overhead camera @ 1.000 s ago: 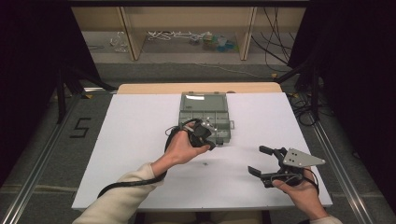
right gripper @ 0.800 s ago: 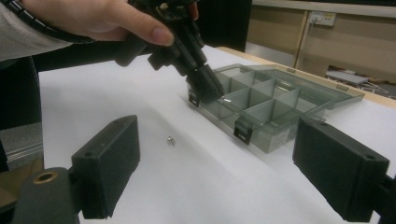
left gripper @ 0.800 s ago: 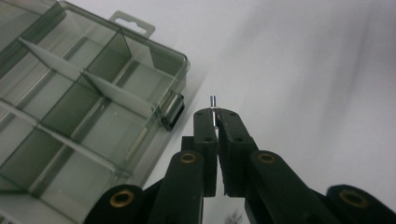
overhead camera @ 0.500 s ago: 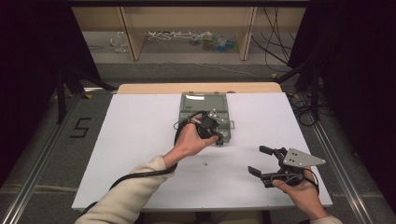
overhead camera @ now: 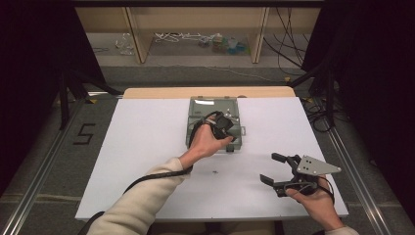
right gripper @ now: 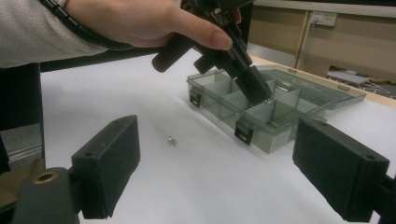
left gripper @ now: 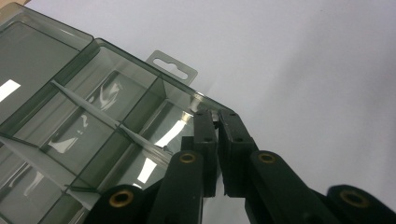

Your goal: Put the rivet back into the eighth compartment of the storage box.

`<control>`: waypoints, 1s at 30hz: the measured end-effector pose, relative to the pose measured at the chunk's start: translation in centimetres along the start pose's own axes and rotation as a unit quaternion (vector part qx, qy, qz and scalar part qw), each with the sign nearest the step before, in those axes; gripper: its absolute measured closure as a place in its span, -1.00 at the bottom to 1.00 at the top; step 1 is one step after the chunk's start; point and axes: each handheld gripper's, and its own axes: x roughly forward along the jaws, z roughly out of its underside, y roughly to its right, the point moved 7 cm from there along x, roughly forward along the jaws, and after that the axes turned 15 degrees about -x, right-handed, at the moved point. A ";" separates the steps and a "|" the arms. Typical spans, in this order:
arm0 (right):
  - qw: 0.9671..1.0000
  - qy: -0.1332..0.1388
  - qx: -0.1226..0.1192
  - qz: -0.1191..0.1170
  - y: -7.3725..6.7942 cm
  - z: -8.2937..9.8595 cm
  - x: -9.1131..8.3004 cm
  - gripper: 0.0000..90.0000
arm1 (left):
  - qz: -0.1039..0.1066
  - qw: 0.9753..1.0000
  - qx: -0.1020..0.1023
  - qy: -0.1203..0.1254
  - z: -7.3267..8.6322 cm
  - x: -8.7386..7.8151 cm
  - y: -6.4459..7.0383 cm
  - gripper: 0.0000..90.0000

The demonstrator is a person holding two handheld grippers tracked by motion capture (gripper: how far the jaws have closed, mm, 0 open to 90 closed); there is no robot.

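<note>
1. High view: translucent grey-green plastic compartment box (overhead camera: 214, 108), lid open, at 12 o'clock of the white table (overhead camera: 137, 142). Left gripper (overhead camera: 226, 128) over the box's near right part, held by the left hand (overhead camera: 206, 141). Right gripper (overhead camera: 274, 169) at 4 o'clock, jaws spread wide, empty, well apart from the box. Small dark screw-like item (overhead camera: 215, 172) on the table between the two.
2. Left gripper view: jaws nearly together, tips in a corner compartment; whether they pinch anything cannot be told. Hang tab (left gripper: 171, 67) at 11 o'clock of the tips.
3. Right gripper view: box (right gripper: 261, 109) at 1 o'clock; small item (right gripper: 171, 139) lies near, centre.
</note>
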 end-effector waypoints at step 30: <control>1.000 0.004 -0.002 -0.001 -0.1 0.0 0.2 -0.65 | 0.027 0.988 0.100 -0.117 8.1 -3.0 1.6 -0.10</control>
